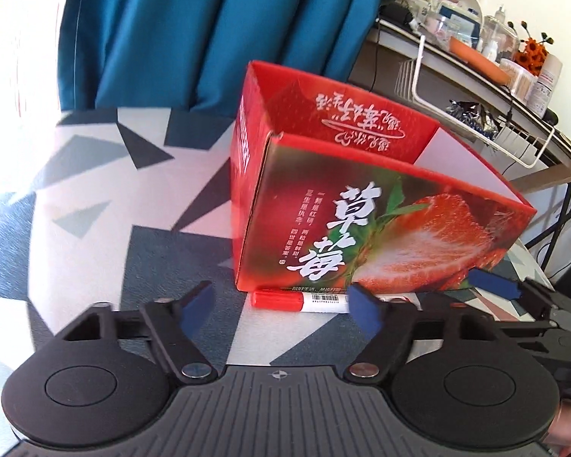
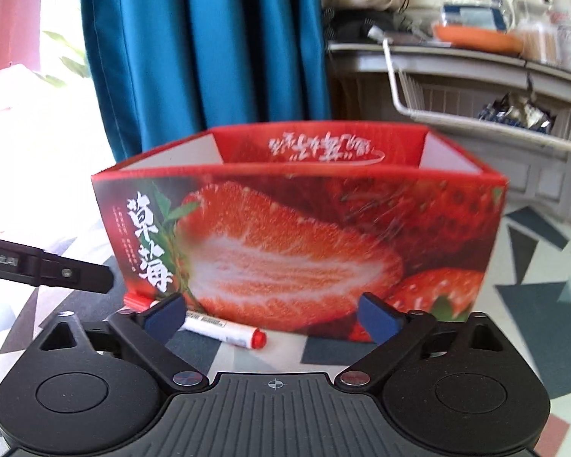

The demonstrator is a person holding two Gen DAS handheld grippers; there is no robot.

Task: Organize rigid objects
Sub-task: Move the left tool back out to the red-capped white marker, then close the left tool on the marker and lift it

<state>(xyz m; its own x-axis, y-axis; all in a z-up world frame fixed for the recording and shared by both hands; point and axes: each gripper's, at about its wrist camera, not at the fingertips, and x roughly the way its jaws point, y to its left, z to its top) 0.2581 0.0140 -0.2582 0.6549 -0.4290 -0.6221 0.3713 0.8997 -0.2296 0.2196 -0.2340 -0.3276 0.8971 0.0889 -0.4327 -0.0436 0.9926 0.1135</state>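
A red strawberry-print box (image 1: pixel 361 228) (image 2: pixel 297 243) stands open-topped on the patterned tablecloth (image 1: pixel 95 209). A white marker with a red cap (image 1: pixel 300 301) (image 2: pixel 224 329) lies flat against the box's near base. My left gripper (image 1: pixel 281 312) hovers low over the marker's capped end. Its jaws are open and the pads are not pressing on the marker. My right gripper (image 2: pixel 270 318) is open over the marker's other end, facing the box's long side. One blue-padded finger of the right gripper (image 1: pixel 491 289) shows in the left wrist view. A black finger of the left gripper (image 2: pixel 57 270) shows in the right wrist view.
A teal curtain (image 1: pixel 209 30) hangs behind the table. To the right stands a cluttered side table (image 1: pixel 476 49) with a white wire basket (image 1: pixel 476 114) hung on it. The box blocks the way straight ahead of both grippers.
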